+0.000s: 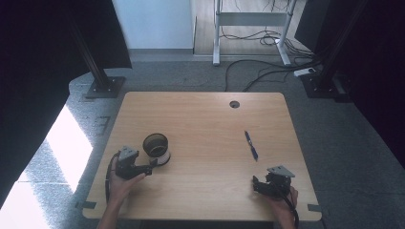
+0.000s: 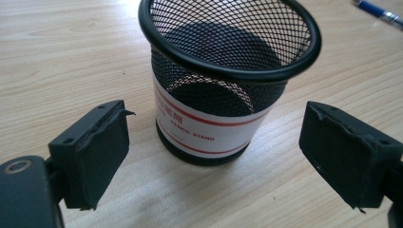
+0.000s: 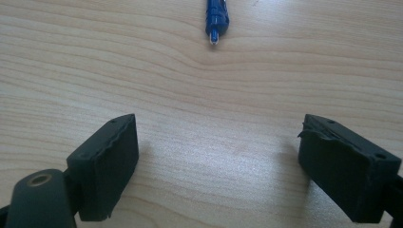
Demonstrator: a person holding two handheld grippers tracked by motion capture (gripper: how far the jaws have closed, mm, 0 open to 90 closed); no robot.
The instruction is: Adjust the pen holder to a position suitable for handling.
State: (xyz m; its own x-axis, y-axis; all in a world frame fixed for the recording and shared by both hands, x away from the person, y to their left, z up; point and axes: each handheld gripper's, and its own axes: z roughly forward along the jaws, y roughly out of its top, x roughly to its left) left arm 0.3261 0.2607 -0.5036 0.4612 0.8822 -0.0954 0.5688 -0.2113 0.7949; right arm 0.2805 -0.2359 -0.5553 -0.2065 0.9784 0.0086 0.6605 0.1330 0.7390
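left gripper (image 1: 154, 164): spread wide, facing mesh pen cup (image 2: 223, 80), upright near tabletop's (image 1: 200, 124) left edge | right gripper (image 1: 256, 185): spread, empty, by near-right corner | pen (image 1: 251, 145): flat, right of centre, long axis far-to-near, tip toward near edge | risk: may roll from an off-centre pinch; light cup may tip if nudged.

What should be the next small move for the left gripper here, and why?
Probably ease the left gripper forward a little, then close. Its jaws are open and stand apart from the mesh pen cup, which is upright between and just ahead of them. The right gripper is open too, short of the blue pen.
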